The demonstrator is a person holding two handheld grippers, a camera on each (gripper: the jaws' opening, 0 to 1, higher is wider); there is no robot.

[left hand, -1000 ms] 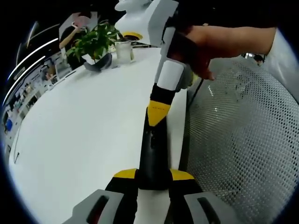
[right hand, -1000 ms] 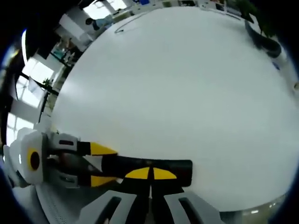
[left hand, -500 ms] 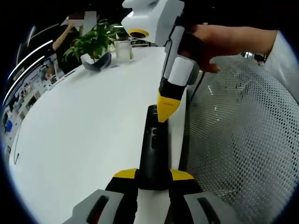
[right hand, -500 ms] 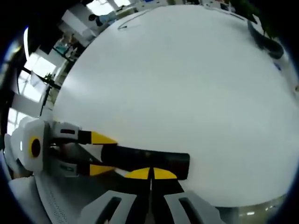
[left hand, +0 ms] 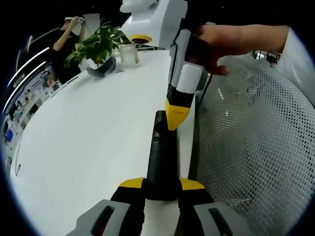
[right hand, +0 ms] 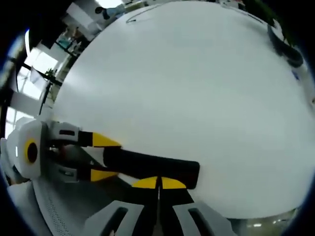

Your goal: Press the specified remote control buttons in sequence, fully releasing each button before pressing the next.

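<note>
1. My left gripper has its jaws pinching the near end of the black remote control, which sticks out forward over the white desk. In the right gripper view the same gripper comes in from the left, clamped on the remote's end, with the remote lying low across the desk near its edge.

2. My right gripper has its yellow-tipped jaws pressed together into a single point. In the left gripper view that point sits at the far end of the remote, close against its upper face and a little to the right of its centre line. I cannot tell whether it is actually touching.

3. What changed: a second ago the right gripper's tip was planted lower down on the remote's face, covering the button area. Half a second ago it had lifted and drawn back toward the far end, and now it hangs at about that same spot, with the small buttons on the remote's upper face uncovered again.

4. My reading: one press has been made and released, which is what the task wants before the next button. I judge we are between presses, and I cannot say how many remain.

5. For the next press I would bring the closed tip down squarely on the target button and keep the left grip firm, since the remote overhangs near the desk edge beside the mesh chair.

6. A potted plant and a glass stand at the far end of the desk, well apart from the work.
</note>
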